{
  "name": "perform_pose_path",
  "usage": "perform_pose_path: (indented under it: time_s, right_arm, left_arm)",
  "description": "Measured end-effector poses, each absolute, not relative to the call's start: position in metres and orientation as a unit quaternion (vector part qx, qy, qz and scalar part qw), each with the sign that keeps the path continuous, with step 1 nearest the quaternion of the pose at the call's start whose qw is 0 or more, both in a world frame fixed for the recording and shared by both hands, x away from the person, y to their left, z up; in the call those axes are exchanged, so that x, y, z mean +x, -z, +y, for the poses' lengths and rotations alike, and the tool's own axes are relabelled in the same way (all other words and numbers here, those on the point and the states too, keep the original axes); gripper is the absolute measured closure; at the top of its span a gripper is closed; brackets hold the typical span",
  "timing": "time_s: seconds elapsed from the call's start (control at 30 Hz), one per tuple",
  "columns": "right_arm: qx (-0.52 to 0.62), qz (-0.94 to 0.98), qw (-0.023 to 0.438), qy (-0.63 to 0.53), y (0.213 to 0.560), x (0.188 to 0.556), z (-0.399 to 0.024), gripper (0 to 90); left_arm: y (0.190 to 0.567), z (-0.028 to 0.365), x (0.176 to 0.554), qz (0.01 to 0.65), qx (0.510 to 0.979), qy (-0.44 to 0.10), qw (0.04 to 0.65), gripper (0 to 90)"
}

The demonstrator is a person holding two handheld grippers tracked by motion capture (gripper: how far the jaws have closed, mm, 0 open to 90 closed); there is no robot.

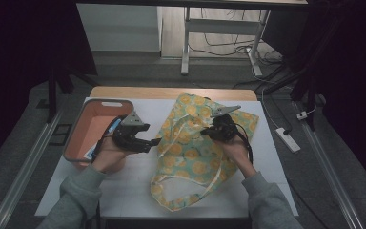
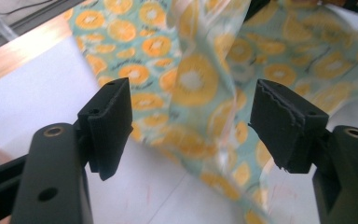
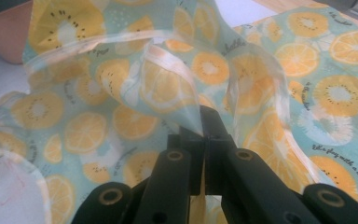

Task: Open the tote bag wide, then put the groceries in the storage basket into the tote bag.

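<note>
A teal cloth bag printed with orange slices (image 1: 195, 152) lies on the white table, part of it lifted in the middle. My right gripper (image 1: 215, 130) is shut on a raised fold of that fruit-print bag (image 3: 121, 84), and in the right gripper view the jaws meet on the cloth at my right gripper (image 3: 204, 126). My left gripper (image 1: 153, 142) is held just left of the bag, pointing at it. In the left gripper view my left gripper (image 2: 191, 119) stands open, with the bag (image 2: 191, 74) hanging beyond the jaws and nothing between them.
An orange-pink bin (image 1: 93, 126) with a white rim stands at the table's left, close behind my left hand. The white table top (image 1: 124, 186) has bare room at the front left. Beyond the far wooden edge (image 1: 171, 92) are table legs and cables on the floor.
</note>
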State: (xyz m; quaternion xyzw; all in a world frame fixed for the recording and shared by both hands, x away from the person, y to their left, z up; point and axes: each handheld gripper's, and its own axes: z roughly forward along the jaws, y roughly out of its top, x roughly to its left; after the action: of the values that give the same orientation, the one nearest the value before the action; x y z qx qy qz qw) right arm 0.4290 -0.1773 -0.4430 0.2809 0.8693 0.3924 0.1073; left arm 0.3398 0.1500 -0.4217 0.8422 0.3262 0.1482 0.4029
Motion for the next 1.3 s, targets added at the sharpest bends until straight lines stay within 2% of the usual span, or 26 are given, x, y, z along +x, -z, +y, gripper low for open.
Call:
perform_pose_path:
  time_s: [0.53, 0.87, 1.3]
  right_arm:
    - [0.288, 0.855, 0.119, -0.415, 0.433, 0.427, -0.190, 89.4]
    - [0.277, 0.857, 0.122, -0.417, 0.431, 0.423, -0.186, 89.4]
    - [0.272, 0.859, 0.121, -0.417, 0.430, 0.421, -0.187, 89.4]
  left_arm:
    - [0.432, 0.187, 0.342, 0.381, 0.829, -0.157, 0.377, 31.5]
    - [0.439, 0.219, 0.361, 0.432, 0.812, -0.159, 0.359, 31.9]
    - [0.446, 0.229, 0.385, 0.470, 0.797, -0.176, 0.335, 31.5]
